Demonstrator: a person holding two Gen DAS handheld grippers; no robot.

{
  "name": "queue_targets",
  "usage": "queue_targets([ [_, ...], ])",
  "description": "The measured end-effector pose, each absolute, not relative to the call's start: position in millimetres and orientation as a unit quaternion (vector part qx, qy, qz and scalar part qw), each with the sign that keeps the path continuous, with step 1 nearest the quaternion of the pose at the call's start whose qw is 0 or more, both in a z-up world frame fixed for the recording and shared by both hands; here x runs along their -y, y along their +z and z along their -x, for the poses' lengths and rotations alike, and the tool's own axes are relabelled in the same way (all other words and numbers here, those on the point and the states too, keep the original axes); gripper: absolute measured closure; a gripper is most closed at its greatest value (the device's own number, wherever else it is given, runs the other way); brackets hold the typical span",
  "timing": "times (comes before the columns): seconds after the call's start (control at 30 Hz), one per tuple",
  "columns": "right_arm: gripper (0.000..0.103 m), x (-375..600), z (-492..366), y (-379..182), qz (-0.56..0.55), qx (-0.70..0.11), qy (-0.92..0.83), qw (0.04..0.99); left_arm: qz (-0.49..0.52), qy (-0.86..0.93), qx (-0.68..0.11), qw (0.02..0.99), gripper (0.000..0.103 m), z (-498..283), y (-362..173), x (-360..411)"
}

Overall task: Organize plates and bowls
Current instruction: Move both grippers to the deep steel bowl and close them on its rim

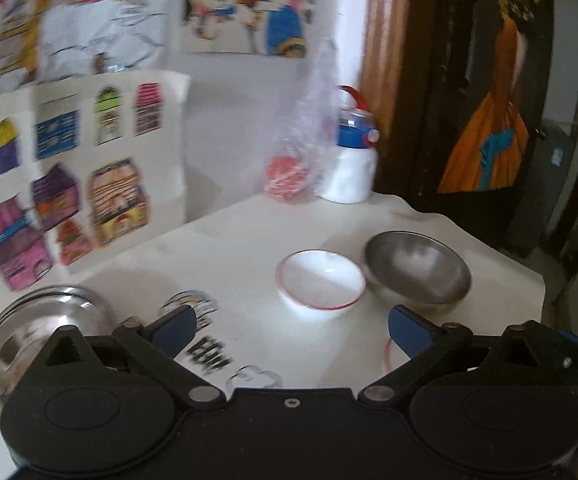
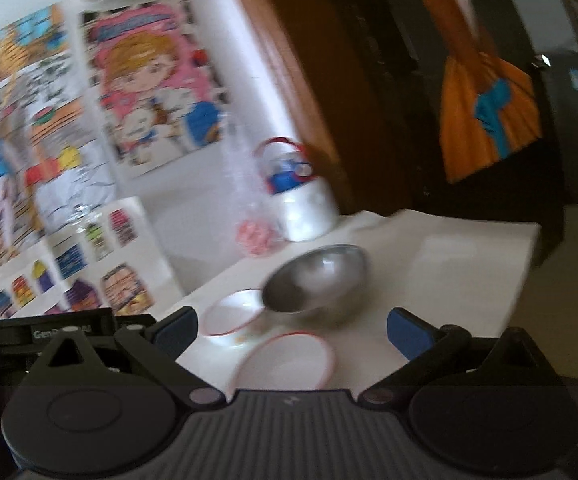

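Note:
A small white bowl with a red rim (image 1: 320, 283) sits mid-table, and a larger steel bowl (image 1: 417, 267) stands just right of it. At the near left, upside-down steel dishes (image 1: 37, 332) lie behind my left finger. My left gripper (image 1: 291, 330) hovers open over the table, nothing between its fingers. In the right wrist view the white bowl (image 2: 235, 314) and the steel bowl (image 2: 315, 284) touch, and a red-rimmed white plate (image 2: 285, 362) lies nearer. My right gripper (image 2: 291, 330) is open above that plate, holding nothing.
A white bottle with a blue and red lid (image 1: 351, 160) and a clear bag with something pink (image 1: 293, 168) stand at the table's far corner. Coloured drawings cover the wall on the left. The table (image 1: 501, 280) ends at the right, by a dark door.

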State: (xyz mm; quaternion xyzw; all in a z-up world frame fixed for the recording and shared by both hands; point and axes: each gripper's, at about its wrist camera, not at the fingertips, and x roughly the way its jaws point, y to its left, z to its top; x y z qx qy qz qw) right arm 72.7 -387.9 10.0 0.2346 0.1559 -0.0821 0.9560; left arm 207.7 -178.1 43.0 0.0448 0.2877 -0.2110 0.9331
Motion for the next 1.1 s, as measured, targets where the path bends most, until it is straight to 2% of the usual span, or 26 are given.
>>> queue_targets([
  [0.47,0.000,449.6,-111.2,-15.5,-0.209,-0.191,-0.153,0.947,-0.149,-0.256,-0.271,0.916,0.001,-276.2,39.6,280.0],
  [0.83,0.000,456.1,-158.1,-29.7,-0.228,-0.204,-0.135,0.942,-0.213,-0.293,-0.273,0.891,0.001,-329.6,20.9,317.6],
  [0.9,0.003,455.1,-162.5,-29.7,-0.222,-0.200,-0.136,0.945,-0.221,-0.290,-0.285,0.887,0.003,-335.3,17.4,320.6],
  [0.93,0.007,454.5,-164.9,-29.4,-0.220,-0.201,-0.136,0.945,-0.220,-0.291,-0.290,0.885,0.010,-337.3,15.3,321.4],
  [0.97,0.009,454.6,-167.1,-29.6,-0.220,-0.203,-0.135,0.945,-0.218,-0.295,-0.296,0.882,0.012,-337.8,13.3,321.6],
  [1.1,0.016,453.5,-171.5,-29.8,-0.225,-0.206,-0.129,0.944,-0.224,-0.308,-0.307,0.872,0.014,-337.7,7.9,326.0],
])
